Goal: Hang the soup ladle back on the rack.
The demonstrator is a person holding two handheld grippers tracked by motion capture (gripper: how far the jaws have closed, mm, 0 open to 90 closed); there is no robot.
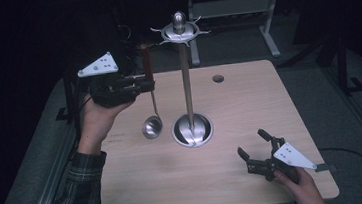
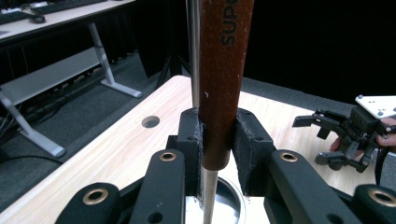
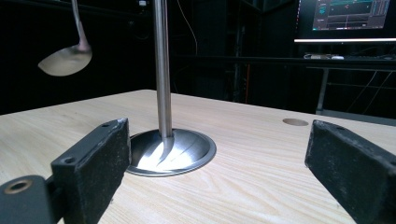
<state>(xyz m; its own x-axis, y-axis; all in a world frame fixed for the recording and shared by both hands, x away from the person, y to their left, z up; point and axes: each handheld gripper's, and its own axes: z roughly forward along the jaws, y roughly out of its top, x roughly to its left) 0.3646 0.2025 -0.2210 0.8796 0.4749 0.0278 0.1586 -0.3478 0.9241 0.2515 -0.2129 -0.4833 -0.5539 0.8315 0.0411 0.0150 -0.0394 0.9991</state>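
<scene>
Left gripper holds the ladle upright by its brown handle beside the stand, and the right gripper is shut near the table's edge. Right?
No: the right gripper is open, its jaws wide apart in the right gripper view. The rest holds.

the ladle (image 1: pixel 152 126) has a glossy polished metal bowl and thin metal shank, with a matt reddish-brown handle that looks like wood or wood-look plastic. the stand (image 1: pixel 191 129) at the ladle's 3 o'clock is mirror-bright smooth metal, base and pole alike. the bench (image 1: pixel 249 100) is pale wood grain, matt. the left gripper (image 1: pixel 149 85) and right gripper (image 1: pixel 254 143) are matt black plastic, their fingers (image 3: pixel 95 161) faced with rough, scuffed pads.
</scene>
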